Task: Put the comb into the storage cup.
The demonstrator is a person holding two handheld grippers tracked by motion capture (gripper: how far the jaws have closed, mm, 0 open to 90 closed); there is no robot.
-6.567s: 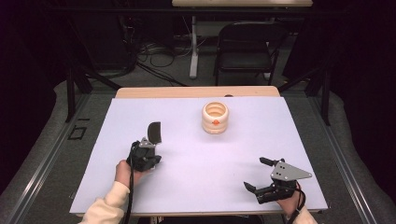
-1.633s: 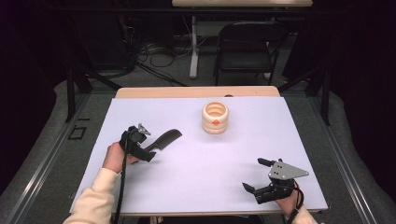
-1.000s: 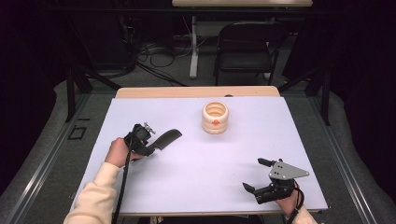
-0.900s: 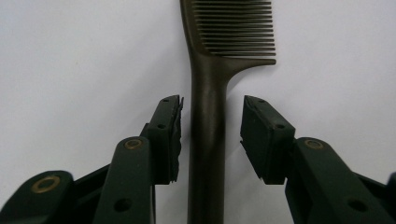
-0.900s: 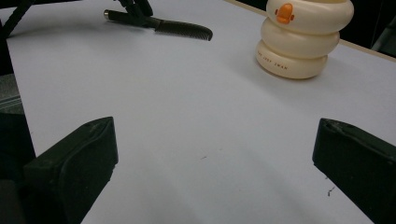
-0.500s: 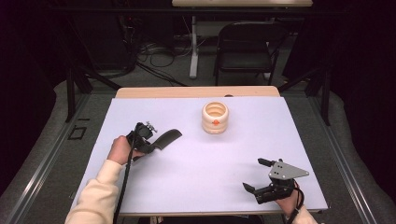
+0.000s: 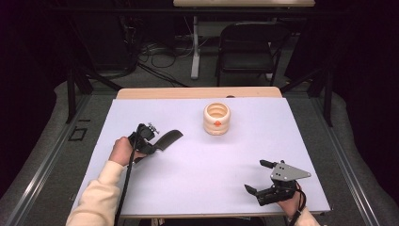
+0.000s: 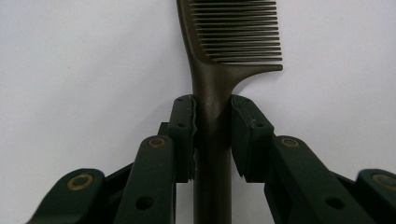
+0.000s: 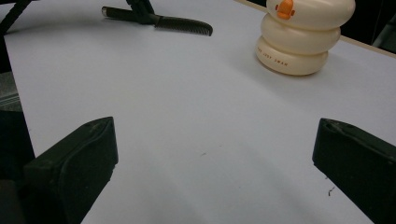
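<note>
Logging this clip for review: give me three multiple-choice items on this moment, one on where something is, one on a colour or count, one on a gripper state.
1. Where does the cream ringed holder stand?
A. far middle of the table
B. near left corner
C. beside the right gripper

2. What colour is the comb?
A. white
B. dark brown
C. orange

3. How does the left gripper stand?
A. open over bare table
B. shut on nothing
C. shut on the comb's handle

Answers: 1 A, the high view shows it toward the far edge, apart from both grippers. 2 B, the left gripper view shows dark teeth and handle. 3 C, both jaws press the handle, while the right gripper is open.
</note>
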